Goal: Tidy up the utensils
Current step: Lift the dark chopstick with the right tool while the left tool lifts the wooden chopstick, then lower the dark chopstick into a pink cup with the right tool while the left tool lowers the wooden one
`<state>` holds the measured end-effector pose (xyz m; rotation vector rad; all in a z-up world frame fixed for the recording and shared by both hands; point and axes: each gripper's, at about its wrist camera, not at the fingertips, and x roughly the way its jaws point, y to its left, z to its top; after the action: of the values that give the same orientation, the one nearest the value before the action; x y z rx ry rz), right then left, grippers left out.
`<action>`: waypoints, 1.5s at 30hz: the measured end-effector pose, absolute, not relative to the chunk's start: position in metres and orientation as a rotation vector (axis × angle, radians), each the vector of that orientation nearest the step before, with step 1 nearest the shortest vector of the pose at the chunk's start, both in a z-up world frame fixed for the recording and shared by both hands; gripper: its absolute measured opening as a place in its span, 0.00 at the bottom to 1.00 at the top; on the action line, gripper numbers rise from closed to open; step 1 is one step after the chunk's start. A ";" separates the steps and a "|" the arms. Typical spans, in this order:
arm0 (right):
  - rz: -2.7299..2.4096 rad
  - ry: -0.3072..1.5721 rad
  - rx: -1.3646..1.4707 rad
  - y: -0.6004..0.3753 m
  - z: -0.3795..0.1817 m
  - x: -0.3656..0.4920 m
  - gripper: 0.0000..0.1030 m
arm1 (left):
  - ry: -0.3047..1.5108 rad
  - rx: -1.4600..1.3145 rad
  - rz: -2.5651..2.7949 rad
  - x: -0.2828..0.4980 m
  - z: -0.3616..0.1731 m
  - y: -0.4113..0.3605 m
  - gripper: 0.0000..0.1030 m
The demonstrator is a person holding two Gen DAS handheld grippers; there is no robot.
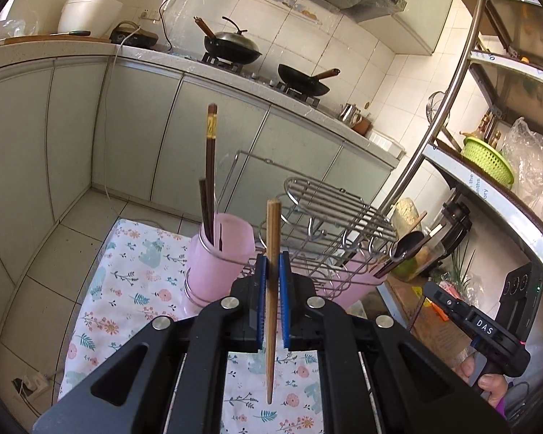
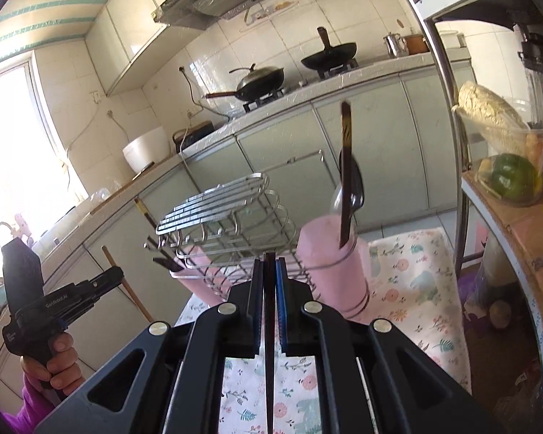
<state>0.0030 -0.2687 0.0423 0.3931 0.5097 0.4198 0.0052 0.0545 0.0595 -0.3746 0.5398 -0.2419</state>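
My left gripper (image 1: 272, 266) is shut on a light wooden chopstick (image 1: 271, 238), held upright just in front of a wire utensil rack (image 1: 329, 213). A pink cup (image 1: 222, 253) at the rack's left end holds dark chopsticks (image 1: 210, 166). A second pink cup (image 2: 331, 260) at the other end holds a dark chopstick (image 2: 345, 166) and a black spoon (image 2: 356, 184). My right gripper (image 2: 269, 266) is shut on a dark chopstick (image 2: 269, 325), close before the rack (image 2: 228, 213). The left gripper also shows in the right wrist view (image 2: 116, 275).
The rack stands on a floral cloth (image 1: 134, 289). A metal shelf unit (image 1: 488, 195) with a green basket (image 1: 488, 159) stands at the right. Kitchen counter with woks (image 1: 231, 47) is behind. A plastic tub of vegetables (image 2: 506, 152) sits on a shelf.
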 end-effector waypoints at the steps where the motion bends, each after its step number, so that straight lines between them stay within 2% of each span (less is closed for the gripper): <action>1: 0.416 0.500 0.395 -0.271 0.046 0.003 0.06 | 0.534 -0.376 -0.242 0.005 0.062 0.055 0.06; 20: 0.387 0.300 0.368 -0.280 0.098 0.014 0.06 | 0.350 -0.348 -0.182 0.007 0.125 0.073 0.06; 31: 0.347 0.126 0.352 -0.288 0.130 0.027 0.06 | 0.183 -0.333 -0.109 0.019 0.164 0.076 0.06; 45: 0.279 0.053 0.278 -0.278 0.124 0.051 0.06 | 0.208 -0.191 -0.049 0.049 0.131 0.045 0.06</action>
<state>0.0506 -0.2780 0.1244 0.2781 0.0534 0.2791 0.0490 0.0448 0.1313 -0.1905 0.2081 -0.0492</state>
